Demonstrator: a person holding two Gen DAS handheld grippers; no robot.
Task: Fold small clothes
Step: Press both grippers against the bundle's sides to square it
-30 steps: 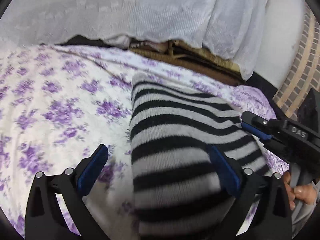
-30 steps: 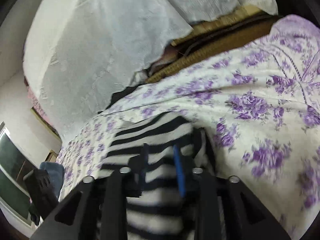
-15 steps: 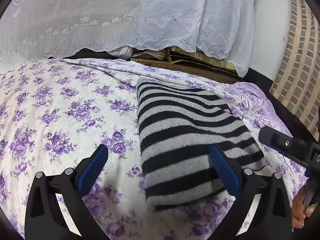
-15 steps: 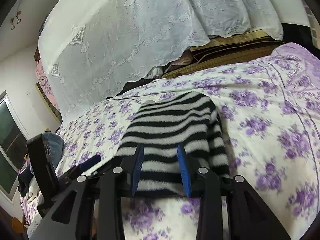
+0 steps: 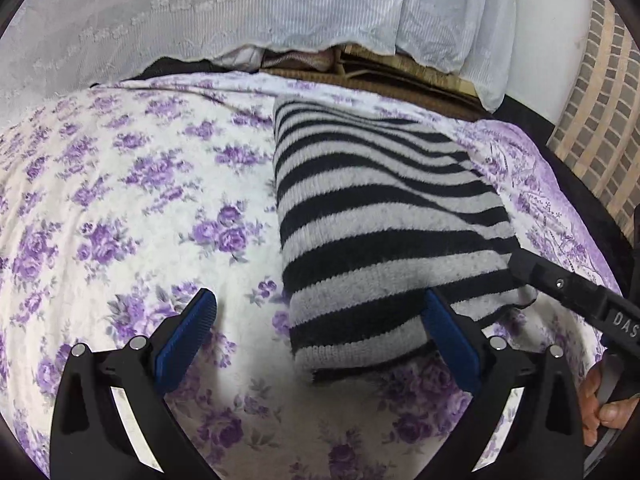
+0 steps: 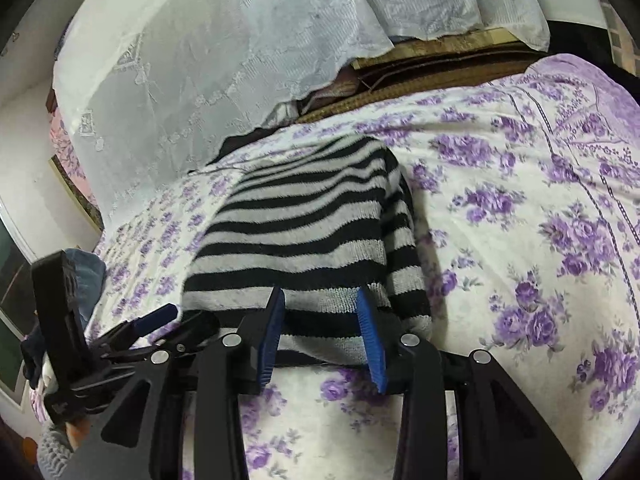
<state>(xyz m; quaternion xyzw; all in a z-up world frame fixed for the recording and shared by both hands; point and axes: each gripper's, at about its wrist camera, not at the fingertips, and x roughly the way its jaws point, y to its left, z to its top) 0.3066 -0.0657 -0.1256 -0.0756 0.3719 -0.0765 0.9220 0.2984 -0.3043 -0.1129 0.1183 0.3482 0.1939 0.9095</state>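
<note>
Left wrist view: right tongs (image 5: 520,268) beside striped garment (image 5: 384,216) read "DAS".

right gripper (image 5: 576,296) cropped, bedspread (image 5: 120,184) blurred

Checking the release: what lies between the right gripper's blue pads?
In the right wrist view, the near edge of the folded black-and-grey striped knit garment sits between the right gripper pads, unpinched.

A black-and-grey striped garment (image 5: 384,216) is shown on a white bedspread (image 5: 120,184) printed with purple flowers; white lace drapery (image 5: 200,12) is seen beyond, blue gripper pads (image 6: 370,336) nearest.
</note>
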